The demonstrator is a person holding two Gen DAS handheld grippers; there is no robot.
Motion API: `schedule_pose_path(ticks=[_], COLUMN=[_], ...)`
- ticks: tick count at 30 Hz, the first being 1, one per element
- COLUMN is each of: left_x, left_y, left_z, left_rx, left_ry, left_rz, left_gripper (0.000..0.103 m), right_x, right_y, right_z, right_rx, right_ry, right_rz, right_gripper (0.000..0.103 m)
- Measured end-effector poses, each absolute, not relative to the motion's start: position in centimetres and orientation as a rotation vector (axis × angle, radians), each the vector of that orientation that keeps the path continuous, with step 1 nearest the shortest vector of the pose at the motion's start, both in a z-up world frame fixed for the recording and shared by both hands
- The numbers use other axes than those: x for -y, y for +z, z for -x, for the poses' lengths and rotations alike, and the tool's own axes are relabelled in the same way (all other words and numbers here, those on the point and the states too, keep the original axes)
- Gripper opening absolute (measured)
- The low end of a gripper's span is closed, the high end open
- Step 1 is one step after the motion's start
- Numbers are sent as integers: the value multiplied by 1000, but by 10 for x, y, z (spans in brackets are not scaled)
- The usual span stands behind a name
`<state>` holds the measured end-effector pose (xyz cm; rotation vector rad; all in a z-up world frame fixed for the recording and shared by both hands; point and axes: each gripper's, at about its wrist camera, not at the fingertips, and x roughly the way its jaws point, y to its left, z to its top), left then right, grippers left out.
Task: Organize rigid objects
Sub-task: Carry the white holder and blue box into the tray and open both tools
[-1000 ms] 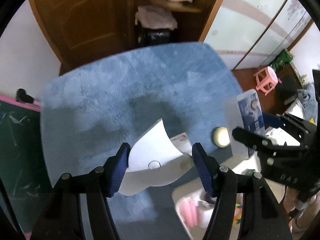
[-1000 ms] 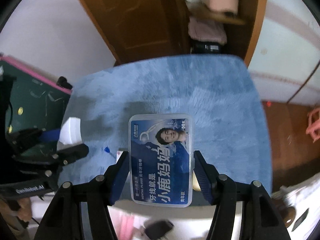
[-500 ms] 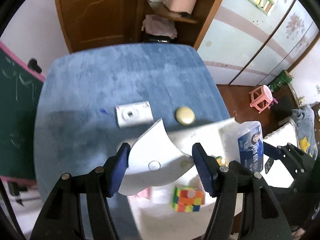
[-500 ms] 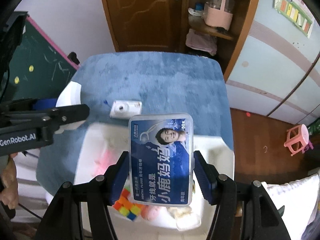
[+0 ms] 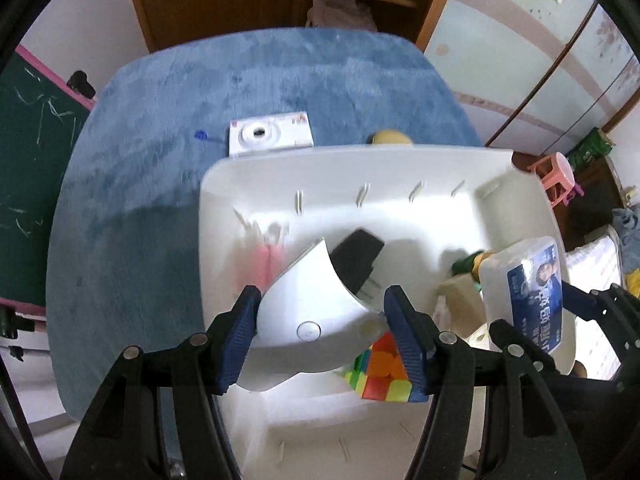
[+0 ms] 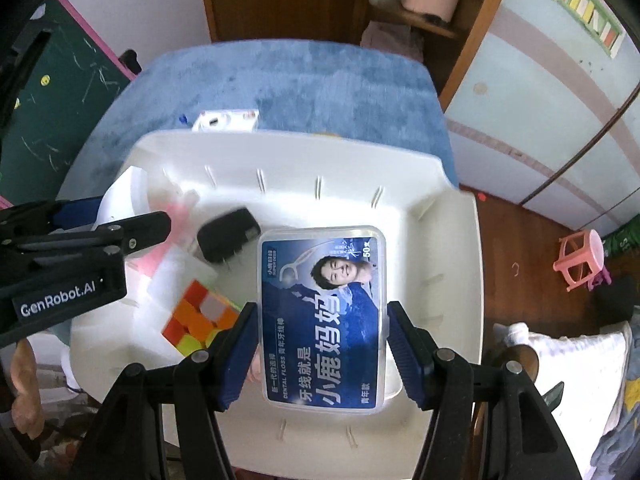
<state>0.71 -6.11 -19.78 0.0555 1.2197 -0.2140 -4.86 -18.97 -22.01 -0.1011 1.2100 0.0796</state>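
My left gripper (image 5: 324, 332) is shut on a curved white plastic piece (image 5: 316, 312) and hangs over the white bin (image 5: 352, 168). My right gripper (image 6: 320, 344) is shut on a clear dental floss box with a blue label (image 6: 324, 316), also above the white bin (image 6: 440, 248). Inside the bin lie a colourful puzzle cube (image 6: 200, 316), a black charger plug (image 6: 228, 240) and pink items (image 5: 264, 256). The floss box (image 5: 528, 288) and the right gripper show at the right edge of the left wrist view.
The bin stands at the near edge of a table with a blue plush cover (image 5: 280, 80). On the cover behind the bin lie a small white camera (image 5: 272, 134) and a yellow round object (image 5: 390, 137). A green chalkboard (image 5: 28, 140) stands left; a pink stool (image 6: 580, 256) right.
Both grippers have pulled back from above the blue cover and sunk, and now hang over the white bin. Each keeps its grip on its object.
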Motion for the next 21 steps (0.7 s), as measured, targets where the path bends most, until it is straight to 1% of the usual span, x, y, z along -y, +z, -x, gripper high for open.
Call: schedule_pose_path(ticks=[7,13,21], left_x=[64,67,68], left_y=[-219,-228,-223], left_z=[-1,4,6], left_rx=[-1266,-1292,-1299], left_ry=[-206,-207,-185], left_rz=[-65,-79,-95], left_gripper=[67,67,68], right_x=[186,183,184], right_y=[-240,-247,-229], right_z=[50,53,59], right_rx=[-1270,-1292,-1219], right_ry=[89,109,109], right_rz=[111,110,123], right_gripper=[63,63,64])
